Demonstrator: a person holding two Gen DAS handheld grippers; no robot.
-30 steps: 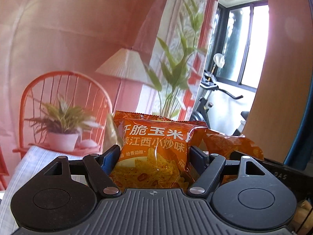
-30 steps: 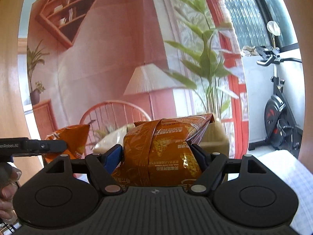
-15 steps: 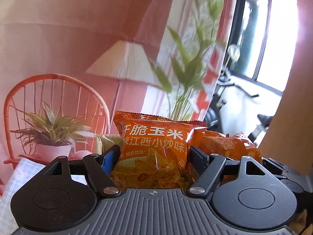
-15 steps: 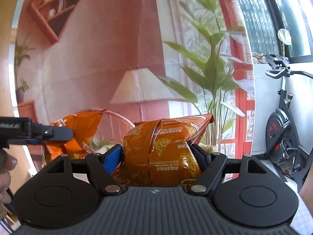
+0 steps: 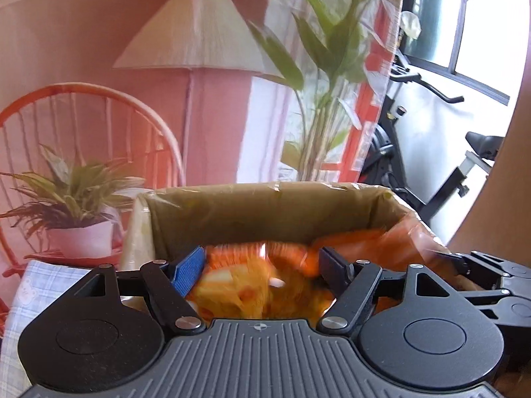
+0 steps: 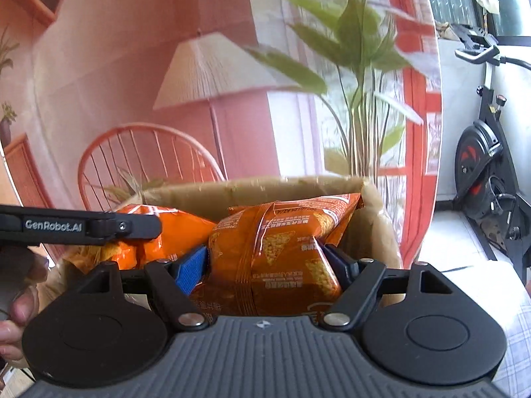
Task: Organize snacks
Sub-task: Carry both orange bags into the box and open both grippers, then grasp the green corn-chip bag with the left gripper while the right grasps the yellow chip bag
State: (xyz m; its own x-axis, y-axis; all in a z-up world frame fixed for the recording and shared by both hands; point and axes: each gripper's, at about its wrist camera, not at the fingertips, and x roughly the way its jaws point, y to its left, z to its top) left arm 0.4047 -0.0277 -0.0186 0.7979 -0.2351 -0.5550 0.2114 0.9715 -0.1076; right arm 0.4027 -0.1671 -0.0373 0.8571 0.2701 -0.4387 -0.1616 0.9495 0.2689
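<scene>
Left tongs [image 5: 262, 263]: black linkage arms, blue ribbed pad on one finger [image 5: 187, 267], dark pad on the other. Both pads press the sides of a blurred orange-and-yellow snack packet [image 5: 255, 285], so the tongs are clamped on it. Packet sits low inside the cardboard box [image 5: 265, 209], in front of the box's far wall.

Right tongs [image 6: 265, 260]: same build, blue textured pad [image 6: 190, 268] on one side, dark on the other. Tongs are closed on an orange foil chip bag [image 6: 282, 248], crinkled and glossy, with a vertical back seam, printed triangular chips and a serrated top edge. Bag stands upright within the box, its top corner near the box's right-hand wall.

Cardboard box: brown, matte, open-topped, with tape-glazed rims and soft, slightly bowed walls. Rests on a pale checked cloth [image 5: 43, 285] spread over the bench.

Second orange bag [image 6: 172, 229]: shiny foil, lying in the box to the left of the chip bag, partly behind the black arm of the left tongs, marked "GenRobot.AI".

Behind the box: orange wire-back chair [image 5: 83, 122]; potted spiky plant in a white pot [image 5: 78, 232]; pleated conical lampshade [image 5: 199, 33]; tall leafy plant [image 5: 315, 66]. Right of the box: black exercise bike [image 6: 488, 172].
</scene>
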